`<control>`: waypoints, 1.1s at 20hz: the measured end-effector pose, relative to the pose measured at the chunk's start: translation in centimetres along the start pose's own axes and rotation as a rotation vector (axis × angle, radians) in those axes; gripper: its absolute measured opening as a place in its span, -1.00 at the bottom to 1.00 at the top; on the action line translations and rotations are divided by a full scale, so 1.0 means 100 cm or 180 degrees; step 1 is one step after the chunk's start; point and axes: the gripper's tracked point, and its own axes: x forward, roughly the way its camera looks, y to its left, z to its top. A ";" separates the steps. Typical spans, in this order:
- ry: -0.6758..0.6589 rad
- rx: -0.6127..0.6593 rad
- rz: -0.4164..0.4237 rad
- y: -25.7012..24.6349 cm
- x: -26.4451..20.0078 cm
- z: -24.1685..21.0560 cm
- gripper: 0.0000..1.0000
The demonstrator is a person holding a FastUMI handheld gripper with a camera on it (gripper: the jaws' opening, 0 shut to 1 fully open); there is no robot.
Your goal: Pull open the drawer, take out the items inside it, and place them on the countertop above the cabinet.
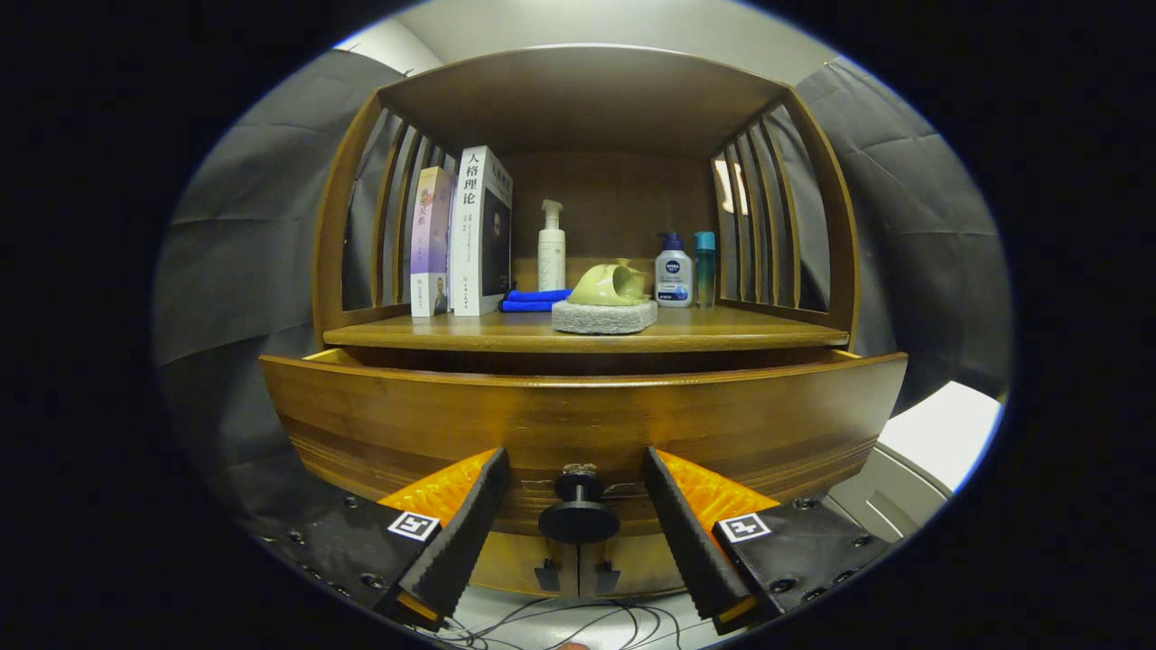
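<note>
The wooden drawer front (578, 420) curves across just ahead of my fingers and stands pulled out a little from the cabinet, leaving a dark gap under the countertop (433, 336). Its dark round knob (579, 515) sits between my two fingers, with a gap on each side. My gripper (576, 460) is open, and neither finger touches the knob. The drawer's inside is hidden behind its front.
On the countertop stand two books (465, 239), a white pump bottle (551, 248), a folded blue cloth (533, 300), a yellow-green cup (610, 284) on a grey pad (603, 318), and two small bottles (686, 271). Slatted wooden sides enclose the shelf. Cables lie on the floor below.
</note>
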 end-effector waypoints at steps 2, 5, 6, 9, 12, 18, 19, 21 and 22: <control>0.0004 -0.0004 0.0002 0.000 0.009 0.001 0.93; -0.0001 -0.0007 0.0001 0.000 0.021 0.003 0.93; 0.0000 -0.0013 -0.0002 -0.001 0.023 0.004 0.93; 0.0016 -0.0035 -0.0008 -0.005 0.039 0.006 0.93; 0.0031 -0.0044 -0.0017 -0.007 0.051 0.008 0.94; -0.0006 0.0043 -0.0032 -0.008 0.065 0.010 0.93; -0.0046 0.0047 -0.0046 -0.008 0.068 0.012 0.94; -0.0065 0.0043 -0.0037 -0.006 0.067 0.011 0.92; -0.0014 0.0028 -0.0006 -0.004 0.066 0.007 0.90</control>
